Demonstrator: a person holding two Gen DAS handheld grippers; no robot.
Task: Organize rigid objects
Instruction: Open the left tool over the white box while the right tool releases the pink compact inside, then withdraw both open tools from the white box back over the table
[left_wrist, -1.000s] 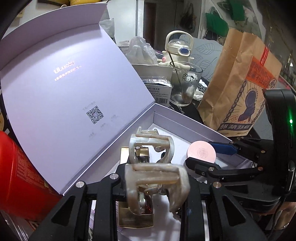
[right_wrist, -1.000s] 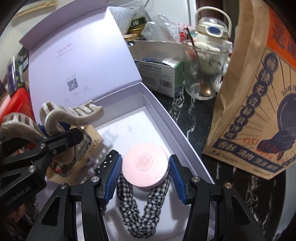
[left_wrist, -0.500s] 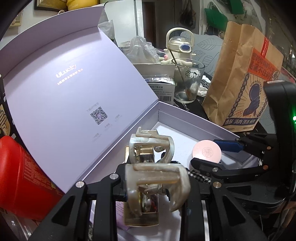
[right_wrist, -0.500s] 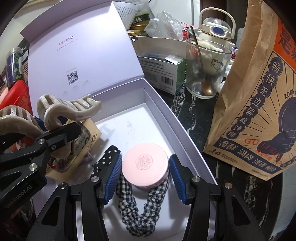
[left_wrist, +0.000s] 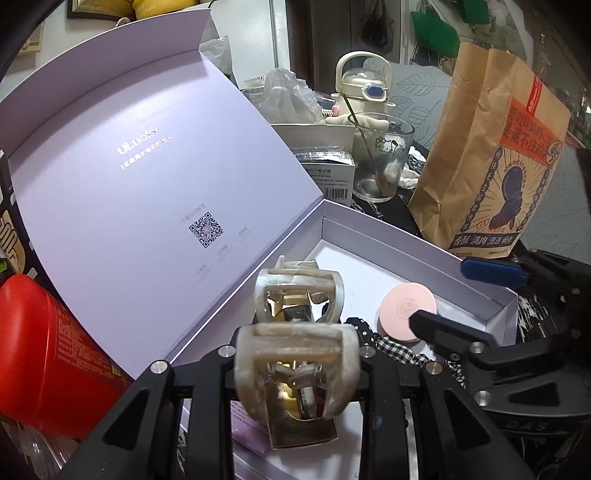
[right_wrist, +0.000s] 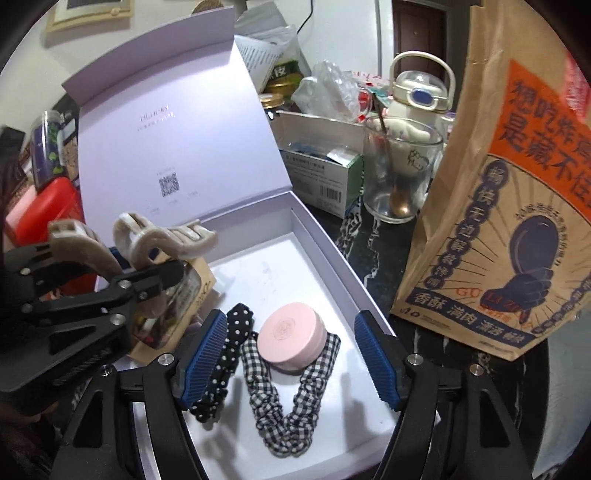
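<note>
The left hand-held gripper (left_wrist: 295, 373) is clamped on a pearly hair claw (left_wrist: 295, 365), teeth pointing ahead over the open lilac box (left_wrist: 424, 243). Further in (right side), the right hand-held gripper (right_wrist: 291, 354), jaws just widening, straddles untouched a pink round compact (right_wrist: 291, 341) lying on a checked scrunchie (right_wrist: 291, 391).

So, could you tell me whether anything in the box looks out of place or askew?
Yes: the pink compact sits tilted, propped on the checked scrunchie rather than flat on the box floor. Nothing looks spilled or damaged.
</note>
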